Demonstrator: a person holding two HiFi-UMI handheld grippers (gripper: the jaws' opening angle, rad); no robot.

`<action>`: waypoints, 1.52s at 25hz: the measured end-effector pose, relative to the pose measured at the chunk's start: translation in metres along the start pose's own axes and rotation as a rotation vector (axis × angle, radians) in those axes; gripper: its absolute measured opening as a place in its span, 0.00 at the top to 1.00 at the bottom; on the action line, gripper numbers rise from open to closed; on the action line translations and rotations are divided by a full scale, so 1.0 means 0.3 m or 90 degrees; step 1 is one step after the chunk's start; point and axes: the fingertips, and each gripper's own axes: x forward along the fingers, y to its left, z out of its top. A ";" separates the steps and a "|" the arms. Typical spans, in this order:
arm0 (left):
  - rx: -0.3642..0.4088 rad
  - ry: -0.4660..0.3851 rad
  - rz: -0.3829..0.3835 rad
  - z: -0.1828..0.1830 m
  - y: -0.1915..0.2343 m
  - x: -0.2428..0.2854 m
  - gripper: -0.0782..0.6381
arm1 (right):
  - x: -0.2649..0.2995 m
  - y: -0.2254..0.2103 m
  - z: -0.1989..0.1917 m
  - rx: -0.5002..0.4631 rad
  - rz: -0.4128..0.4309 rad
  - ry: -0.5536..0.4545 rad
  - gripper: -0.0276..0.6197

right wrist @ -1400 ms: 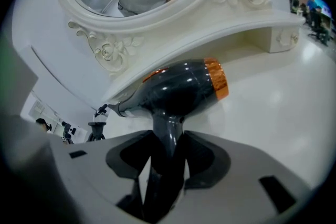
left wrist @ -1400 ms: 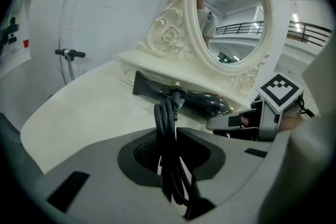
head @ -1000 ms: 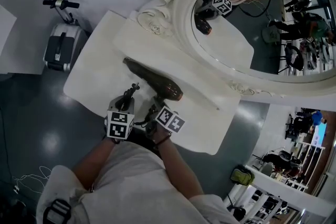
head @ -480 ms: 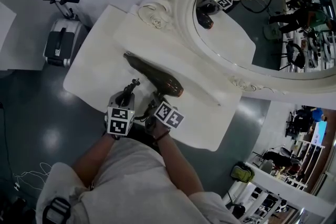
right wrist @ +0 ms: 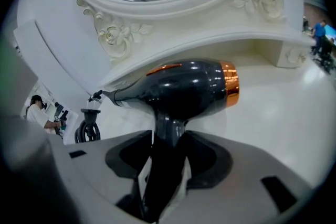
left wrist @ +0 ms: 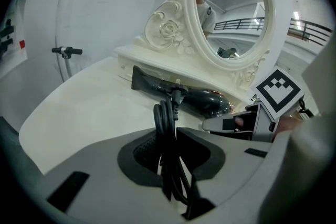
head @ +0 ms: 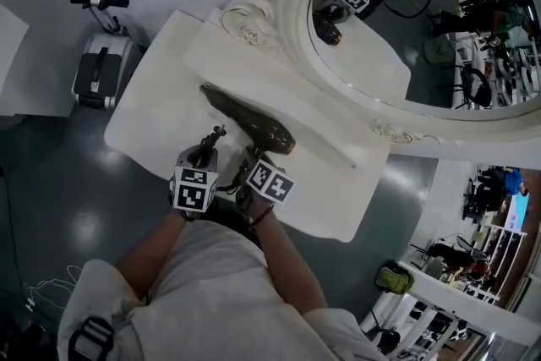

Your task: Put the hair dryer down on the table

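Pointing its nozzle to the far left, the hair dryer [head: 249, 124] sits at the white table [head: 156, 127], near the oval mirror [head: 380, 55], with its handle pinched between the jaws of the right gripper [right wrist: 168, 149]. Whether it touches the tabletop cannot be told. Just left, the left gripper [left wrist: 169, 139] has its jaws clamped on the bundled black cord [left wrist: 167, 115].

Overhead; two close-ups; common hair dryer [head: 251, 124]

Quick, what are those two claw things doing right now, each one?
Left gripper: closed on the bundled black cord.
Right gripper: closed on the handle of the hair dryer.
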 end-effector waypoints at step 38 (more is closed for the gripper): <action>0.010 0.024 0.060 -0.026 0.020 0.125 0.78 | -0.209 -0.072 -0.058 -0.051 0.063 -0.056 0.63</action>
